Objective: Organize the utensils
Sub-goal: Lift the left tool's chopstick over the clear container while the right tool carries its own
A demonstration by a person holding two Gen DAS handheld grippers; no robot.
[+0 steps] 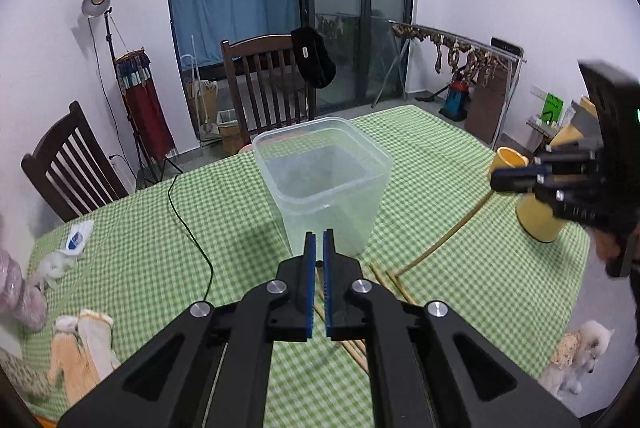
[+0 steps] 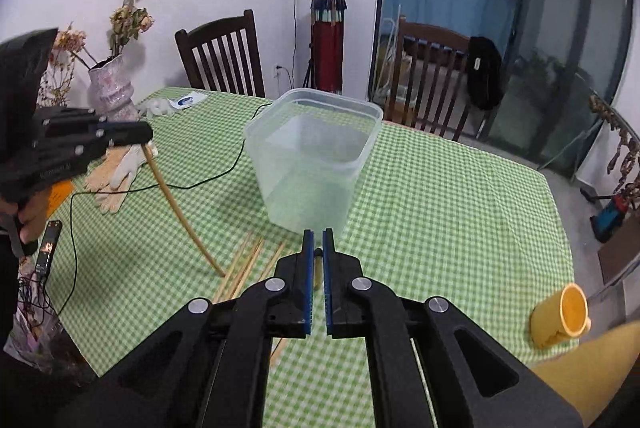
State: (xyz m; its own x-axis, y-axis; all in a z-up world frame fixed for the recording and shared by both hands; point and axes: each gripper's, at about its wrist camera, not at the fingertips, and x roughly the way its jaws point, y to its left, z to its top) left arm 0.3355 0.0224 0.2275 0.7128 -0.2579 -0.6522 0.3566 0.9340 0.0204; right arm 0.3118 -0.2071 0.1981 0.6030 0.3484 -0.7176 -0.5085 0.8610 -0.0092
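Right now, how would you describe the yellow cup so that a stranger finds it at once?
Start at the green checked tablecloth, then go from the clear plastic box to the table's edge. There lies the yellow cup, tipped on its side, the only yellow thing there, apart from the thin wooden chopsticks.

The clear tub (image 1: 326, 184) stands mid-bench (image 2: 460, 196), directly ahead of both claws. To its right, bare checked cloth runs to the bench's far edge, with only the yellow cup (image 2: 562, 316) near the right edge. On its left, a black cable (image 2: 160, 188), gloves (image 2: 116, 172) and a vase (image 2: 110, 88) crowd the way.
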